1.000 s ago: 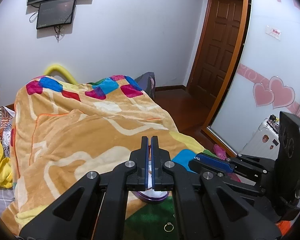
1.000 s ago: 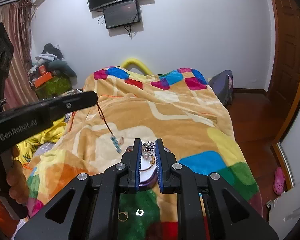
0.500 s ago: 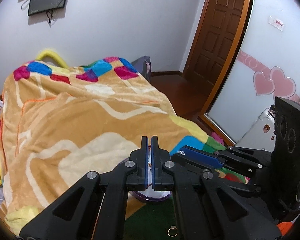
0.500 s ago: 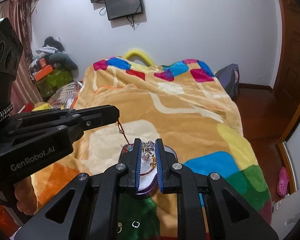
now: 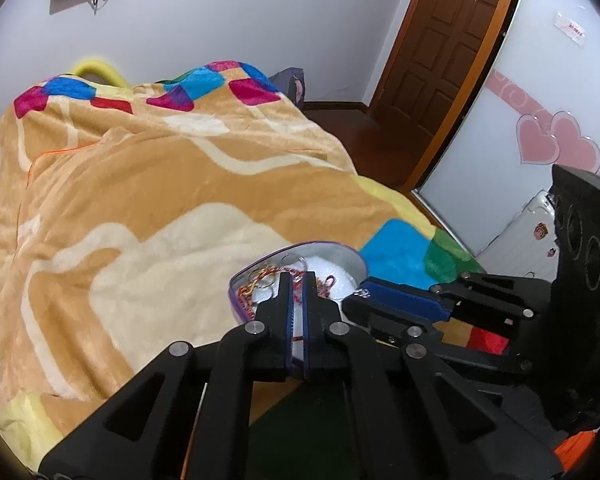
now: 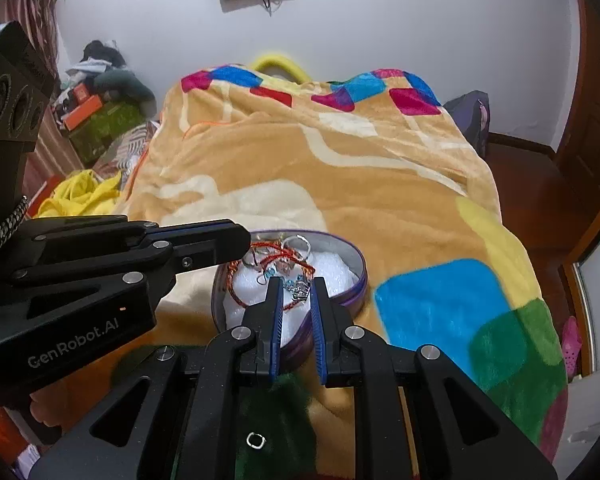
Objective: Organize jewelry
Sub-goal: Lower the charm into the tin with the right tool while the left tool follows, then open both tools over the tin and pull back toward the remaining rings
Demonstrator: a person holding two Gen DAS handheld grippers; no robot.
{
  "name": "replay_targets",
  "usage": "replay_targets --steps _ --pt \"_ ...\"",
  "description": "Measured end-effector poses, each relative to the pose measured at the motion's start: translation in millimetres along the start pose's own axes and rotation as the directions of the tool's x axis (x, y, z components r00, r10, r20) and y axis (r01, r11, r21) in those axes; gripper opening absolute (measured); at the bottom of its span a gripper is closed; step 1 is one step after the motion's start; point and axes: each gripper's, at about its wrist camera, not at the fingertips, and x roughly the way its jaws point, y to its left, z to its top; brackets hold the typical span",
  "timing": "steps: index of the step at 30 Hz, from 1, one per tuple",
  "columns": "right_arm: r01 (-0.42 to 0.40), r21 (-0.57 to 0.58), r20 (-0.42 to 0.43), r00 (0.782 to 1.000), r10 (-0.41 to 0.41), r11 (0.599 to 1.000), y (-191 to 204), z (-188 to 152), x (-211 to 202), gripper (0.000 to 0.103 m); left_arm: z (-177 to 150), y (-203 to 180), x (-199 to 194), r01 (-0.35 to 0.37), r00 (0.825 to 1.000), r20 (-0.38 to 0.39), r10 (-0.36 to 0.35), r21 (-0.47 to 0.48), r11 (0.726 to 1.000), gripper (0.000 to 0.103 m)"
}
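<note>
Both grippers over tin rim; blanket bare beyond.

"GenRobot.AI" on left tongs

Looking down over the black left gripper, blue-lined jaws pinched shut on a thin red cord. Hovering just above a purple-rimmed, heart-shaped metal tin with white padding, holding a tangle of red-and-gold cords and a clear ring. Sitting on a plush orange and cream blanket with bright coloured patches. Reaching in from the right, the black right gripper, its tips at the tin's edge. Standing beyond, a brown panelled wooden door.
</note>
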Motion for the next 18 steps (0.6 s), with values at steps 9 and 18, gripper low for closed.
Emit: replay_targets --steps 9,18 --pt "-0.01 -0.023 -0.047 0.999 0.009 1.0 4.4 3.1 0.4 0.013 -5.9 -1.4 -12.9 -0.038 0.999 0.006 0.038 0.029 0.999 0.001" --pt "0.019 -0.035 -0.039 0.999 -0.02 0.999 11.6 3.0 -16.9 0.018 -11.3 -3.8 -39.9 -0.058 0.998 0.024 0.057 0.035 0.998 0.009"
